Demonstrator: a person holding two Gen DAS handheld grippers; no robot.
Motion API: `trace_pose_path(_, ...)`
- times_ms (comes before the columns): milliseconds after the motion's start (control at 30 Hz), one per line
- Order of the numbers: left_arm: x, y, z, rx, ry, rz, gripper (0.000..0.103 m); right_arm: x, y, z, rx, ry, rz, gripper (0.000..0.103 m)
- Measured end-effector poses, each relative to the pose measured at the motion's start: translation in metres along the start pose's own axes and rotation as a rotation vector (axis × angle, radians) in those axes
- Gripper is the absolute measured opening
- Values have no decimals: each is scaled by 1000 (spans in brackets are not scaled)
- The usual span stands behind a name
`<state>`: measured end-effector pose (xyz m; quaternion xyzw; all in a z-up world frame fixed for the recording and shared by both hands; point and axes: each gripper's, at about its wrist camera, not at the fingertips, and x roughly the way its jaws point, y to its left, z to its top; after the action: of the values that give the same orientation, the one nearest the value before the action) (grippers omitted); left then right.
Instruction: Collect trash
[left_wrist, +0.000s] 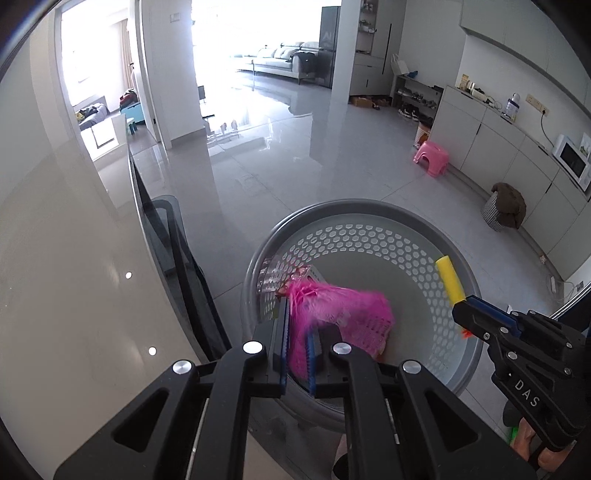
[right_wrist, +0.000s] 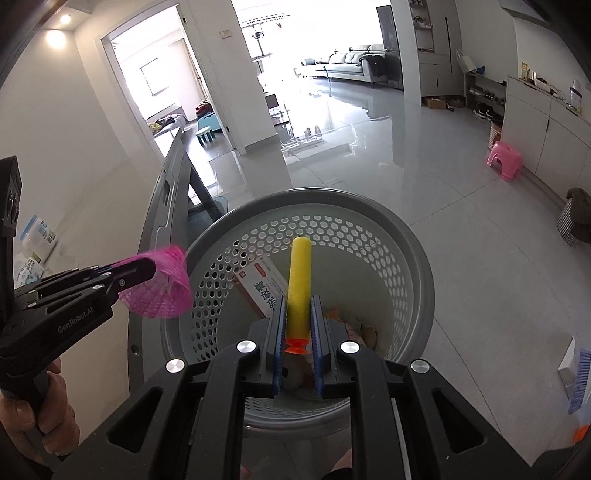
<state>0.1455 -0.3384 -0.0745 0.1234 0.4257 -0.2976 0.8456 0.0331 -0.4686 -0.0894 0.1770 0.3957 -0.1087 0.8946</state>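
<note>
My left claw (left_wrist: 297, 332) is pinching a pink mesh net (left_wrist: 343, 314), blue pads narrow with the net bunched between them, and it hangs just inside the near-left rim of the grey perforated bin (left_wrist: 406, 214). The right-wrist view shows the same net (right_wrist: 162, 284) flaring out from my left claw (right_wrist: 153, 267) right at the bin's left rim (right_wrist: 207, 236). My right claw (right_wrist: 298, 328) is clamped on a yellow foam dart (right_wrist: 300, 273), pads tight on its lower end just above the orange suction tip (right_wrist: 294, 345), dart standing upright over the middle of the bin. From the left camera the dart (left_wrist: 450, 280) pokes out of my right claw (left_wrist: 461, 306) above the bin's right wall. Down in the bin lies a white and red carton (right_wrist: 262, 284), leaning against the left wall, with some crumpled scraps on the bottom. The bin sits on glossy grey floor tiles (right_wrist: 369, 166) beside the curved edge of a table (left_wrist: 74, 277).
</note>
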Motion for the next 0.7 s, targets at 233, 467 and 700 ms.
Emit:
trace_pose_path(233,-14,3,2,-11,-55,44,73,-10,-3,2,25,-54,12,51)
trace_pose_path(467,-33,7,0,-26,-69,50,73,-29,6,-5,30,-76,4,60)
trace_pose_path(700,-54,10,-10,-38,-97,78,79,-49,21,-16,25,-95,-35,67)
